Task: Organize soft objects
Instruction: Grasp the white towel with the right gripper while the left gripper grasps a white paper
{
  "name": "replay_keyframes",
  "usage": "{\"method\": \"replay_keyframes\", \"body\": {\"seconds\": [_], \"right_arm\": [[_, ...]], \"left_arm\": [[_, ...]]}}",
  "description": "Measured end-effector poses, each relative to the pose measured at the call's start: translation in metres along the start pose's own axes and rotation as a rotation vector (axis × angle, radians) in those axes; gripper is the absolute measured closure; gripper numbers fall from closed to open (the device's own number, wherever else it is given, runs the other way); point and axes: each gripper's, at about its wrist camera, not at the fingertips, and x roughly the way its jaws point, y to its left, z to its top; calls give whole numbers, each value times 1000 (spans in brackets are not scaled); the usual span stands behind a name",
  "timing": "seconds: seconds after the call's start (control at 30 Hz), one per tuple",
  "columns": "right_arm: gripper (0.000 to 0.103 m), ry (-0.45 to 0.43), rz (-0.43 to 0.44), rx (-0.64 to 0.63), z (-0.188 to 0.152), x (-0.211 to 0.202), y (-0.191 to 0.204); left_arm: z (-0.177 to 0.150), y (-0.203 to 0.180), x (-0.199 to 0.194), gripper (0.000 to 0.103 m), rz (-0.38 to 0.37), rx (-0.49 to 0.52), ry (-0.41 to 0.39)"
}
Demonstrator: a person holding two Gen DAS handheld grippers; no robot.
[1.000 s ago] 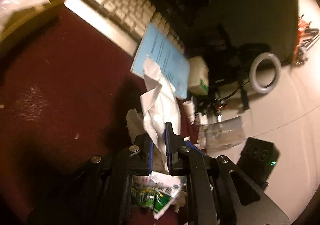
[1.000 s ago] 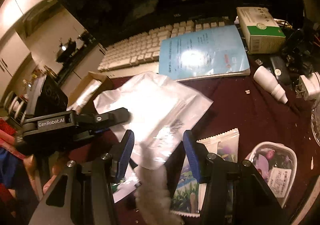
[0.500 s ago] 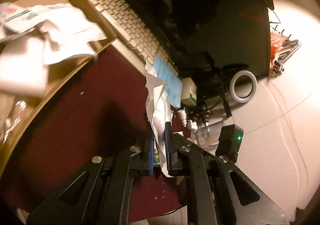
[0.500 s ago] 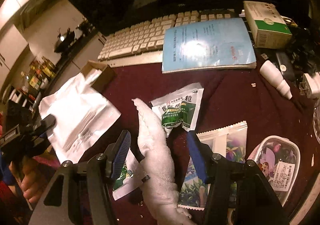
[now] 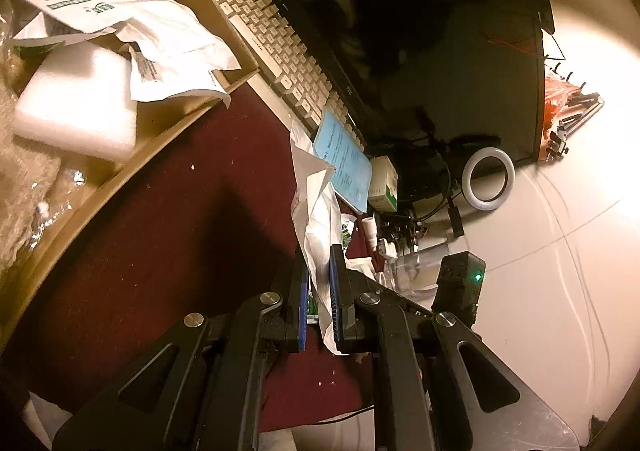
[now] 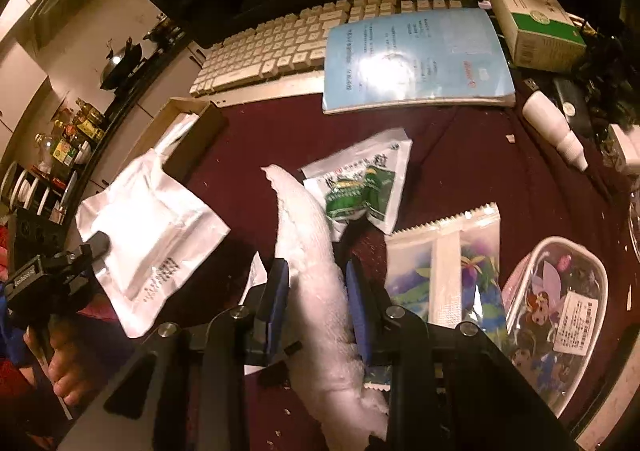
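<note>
Left gripper point(image 5: 319, 283) pinches a crinkled glossy white pouch point(image 6: 146, 235); right gripper point(image 6: 316, 287) squeezes a fluffy white foam strip point(image 6: 316, 251) at centre frame.

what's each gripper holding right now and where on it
Left gripper pinches the white pouch by its bottom edge. Right gripper closes around the foam strip mid-length.

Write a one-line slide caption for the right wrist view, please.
Right claw closing around a white foam strip on the maroon table, while the left claw carries a white pouch.
</note>
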Motion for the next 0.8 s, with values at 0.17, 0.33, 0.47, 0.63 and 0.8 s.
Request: {"method": "replay_keyframes", "body": {"seconds": [0.17,0.33,0.47,0.63,0.8], "right_arm": [[74,9,-4,-28,-1,2,9],[73,12,-14,-65,-4,2,16],[58,45,-23,-68,-1,13,13],[73,52,6,-84,-4,13,18],[75,5,23,-73,-11,0,20]], "left_arm": [[-1,5,7,95,11,-12,24],[-3,6,8,95,29,-4,26],[-5,8,10,95,27,-7,33],[-6,7,9,95,26,-1,33],[-8,10,8,95,-2,-20,37]]}}
